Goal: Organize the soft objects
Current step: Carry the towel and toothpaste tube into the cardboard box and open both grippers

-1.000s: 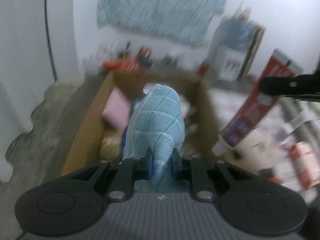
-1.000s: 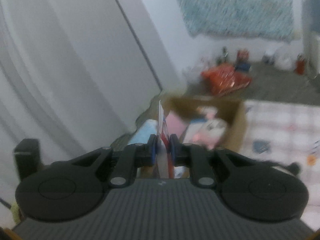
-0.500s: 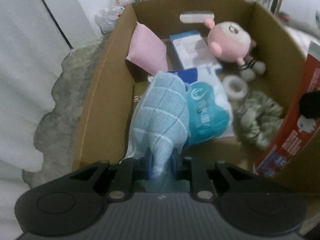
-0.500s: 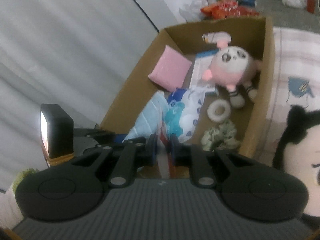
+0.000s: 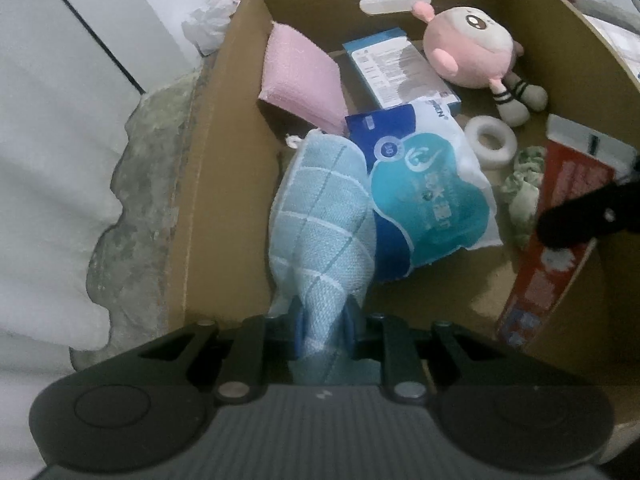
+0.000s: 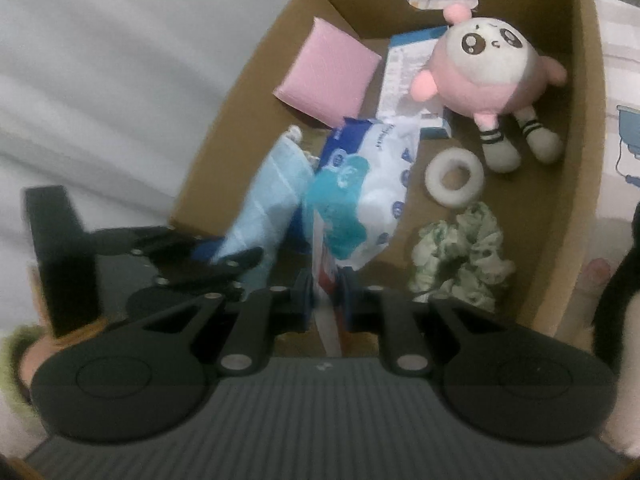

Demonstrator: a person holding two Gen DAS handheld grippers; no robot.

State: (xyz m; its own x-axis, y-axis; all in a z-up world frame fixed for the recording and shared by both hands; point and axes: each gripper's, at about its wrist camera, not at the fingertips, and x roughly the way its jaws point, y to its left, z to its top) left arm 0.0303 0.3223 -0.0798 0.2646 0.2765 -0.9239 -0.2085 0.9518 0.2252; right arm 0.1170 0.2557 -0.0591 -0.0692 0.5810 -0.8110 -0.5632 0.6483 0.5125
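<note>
My left gripper [image 5: 323,330] is shut on a light blue checked cloth [image 5: 324,224] and holds it down inside the cardboard box [image 5: 216,128], at its near left. The cloth also shows in the right wrist view [image 6: 266,216]. My right gripper [image 6: 326,296] is shut on a red and white toothpaste tube [image 6: 328,276], seen edge-on over the box's near side; the tube also shows in the left wrist view [image 5: 556,232]. In the box lie a pink plush doll [image 5: 472,52], a pink sponge [image 5: 300,76], a tissue pack [image 5: 424,188] and a green scrunchie [image 6: 460,256].
A blue and white carton [image 5: 396,64] and a white tape roll [image 5: 492,140] also lie in the box. A white curtain [image 5: 52,140] hangs left of the box over a grey floor [image 5: 140,184]. A black-eared plush [image 6: 620,304] sits right of the box on a patterned sheet [image 6: 620,92].
Both grippers have swung down and forward over the box, from facing the wall to looking into it. The cloth and the tube have come lower and closer to the box's contents.
</note>
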